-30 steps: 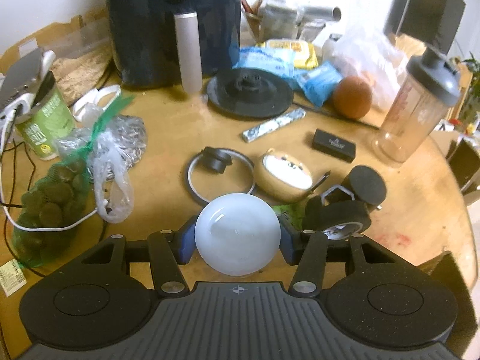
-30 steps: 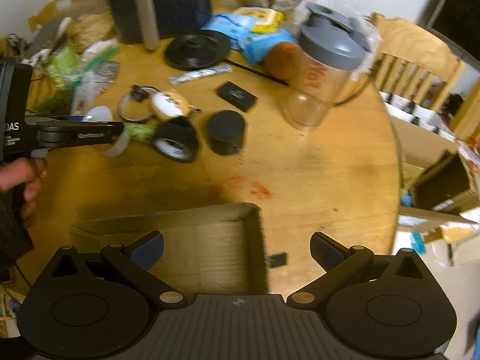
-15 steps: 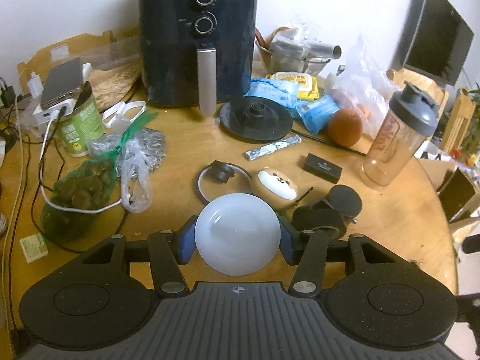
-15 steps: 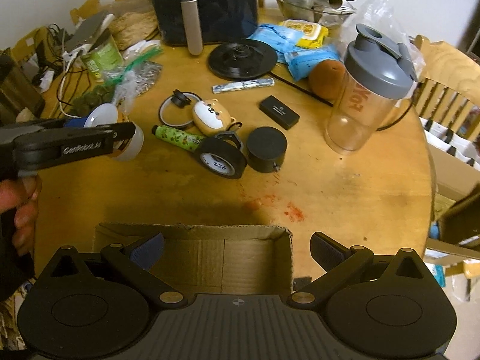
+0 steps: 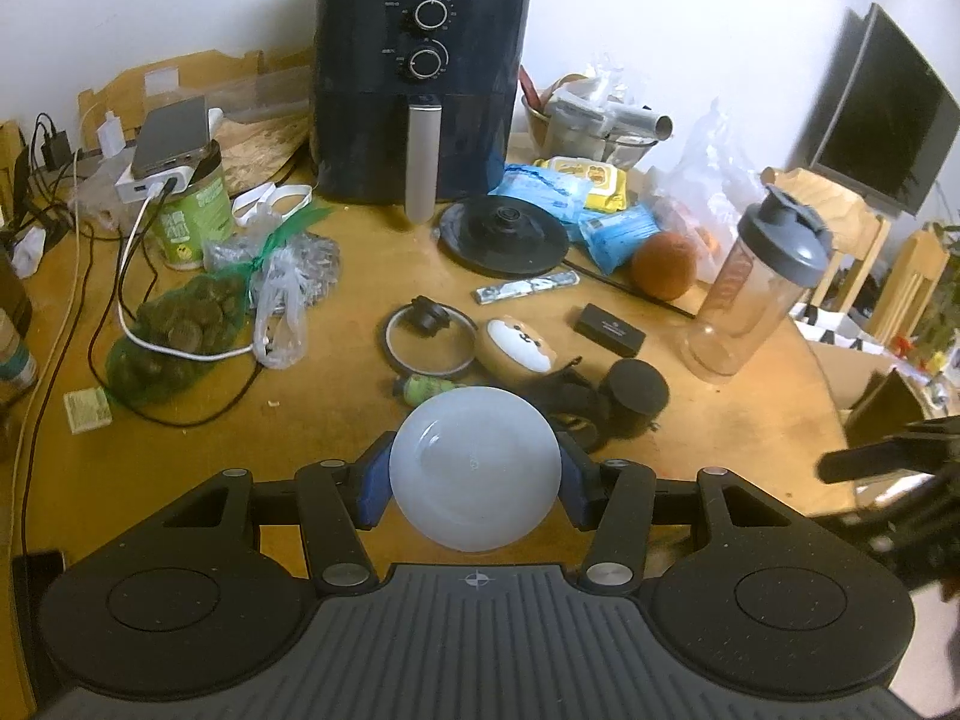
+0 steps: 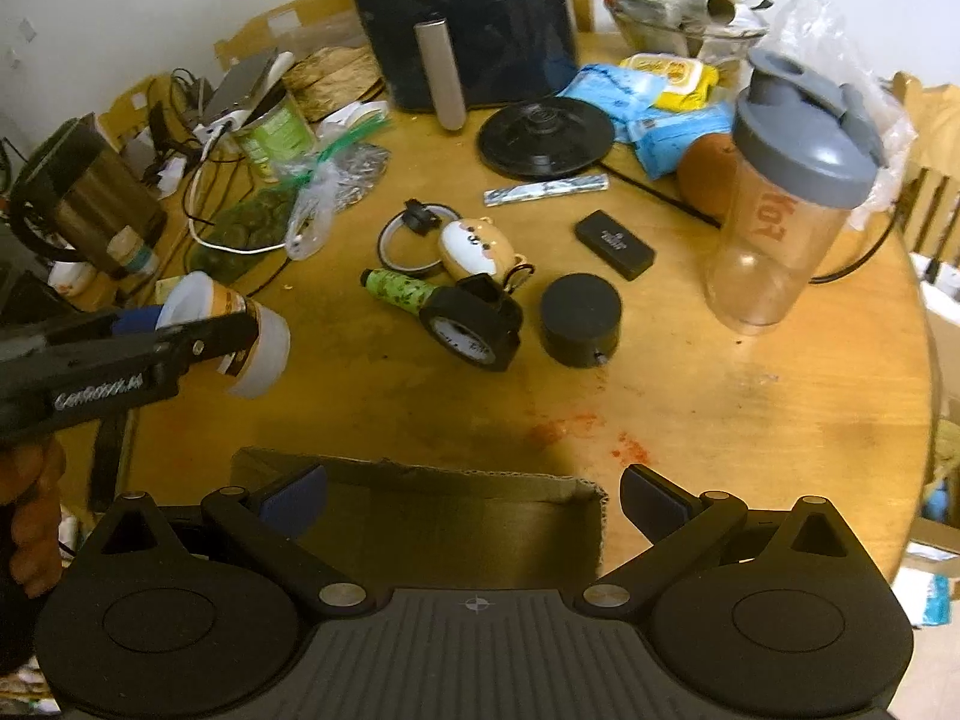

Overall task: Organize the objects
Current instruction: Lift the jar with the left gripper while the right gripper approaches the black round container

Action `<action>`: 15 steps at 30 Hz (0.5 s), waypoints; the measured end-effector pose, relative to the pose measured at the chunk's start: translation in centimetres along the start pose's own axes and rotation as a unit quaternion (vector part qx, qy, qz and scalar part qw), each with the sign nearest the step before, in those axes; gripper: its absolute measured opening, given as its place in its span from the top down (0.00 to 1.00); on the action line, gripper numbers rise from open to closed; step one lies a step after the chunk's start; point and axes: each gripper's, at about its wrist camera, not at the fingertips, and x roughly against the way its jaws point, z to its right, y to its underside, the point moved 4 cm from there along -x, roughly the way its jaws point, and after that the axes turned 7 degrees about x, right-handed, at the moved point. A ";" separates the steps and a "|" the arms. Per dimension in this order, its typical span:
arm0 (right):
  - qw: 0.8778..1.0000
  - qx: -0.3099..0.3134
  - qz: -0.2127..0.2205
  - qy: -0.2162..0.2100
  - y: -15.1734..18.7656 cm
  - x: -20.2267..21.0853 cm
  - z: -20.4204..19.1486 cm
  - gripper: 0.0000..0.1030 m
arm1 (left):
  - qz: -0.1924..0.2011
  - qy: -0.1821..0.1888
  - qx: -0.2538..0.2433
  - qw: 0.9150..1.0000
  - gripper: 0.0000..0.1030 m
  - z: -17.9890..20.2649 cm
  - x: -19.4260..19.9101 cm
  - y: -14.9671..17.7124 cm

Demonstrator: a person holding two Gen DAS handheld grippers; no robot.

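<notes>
White-capped bottle [image 5: 474, 476] is being pinched by the left gripper [image 5: 474, 480] above the desk [image 6: 720, 408], nearer the camera than the tape roll [image 6: 471, 333]. Right gripper [image 6: 474, 498] is hovering with jaws spread over the cardboard box [image 6: 432, 516]. Beyond the tape roll, the shaker bottle [image 6: 786, 204] is standing upright.

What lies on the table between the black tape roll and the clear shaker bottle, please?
In the right wrist view, a short black cylinder stands between the tape roll and the shaker bottle; beyond it the wood is bare.
</notes>
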 end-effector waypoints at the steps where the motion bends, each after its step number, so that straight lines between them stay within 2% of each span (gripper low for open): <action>1: 1.000 -0.003 0.003 -0.006 0.0 0.0 0.2 0.00 | 0.001 0.001 0.003 1.000 0.49 0.1 0.3 0.1; 5: 1.000 0.005 0.013 -0.019 -0.2 -0.3 0.7 0.00 | 0.001 0.000 0.019 1.000 0.49 0.6 1.4 0.6; 15: 0.993 0.103 0.040 -0.030 -1.4 -1.9 1.5 0.00 | -0.003 -0.009 0.046 0.999 0.49 1.3 3.0 2.2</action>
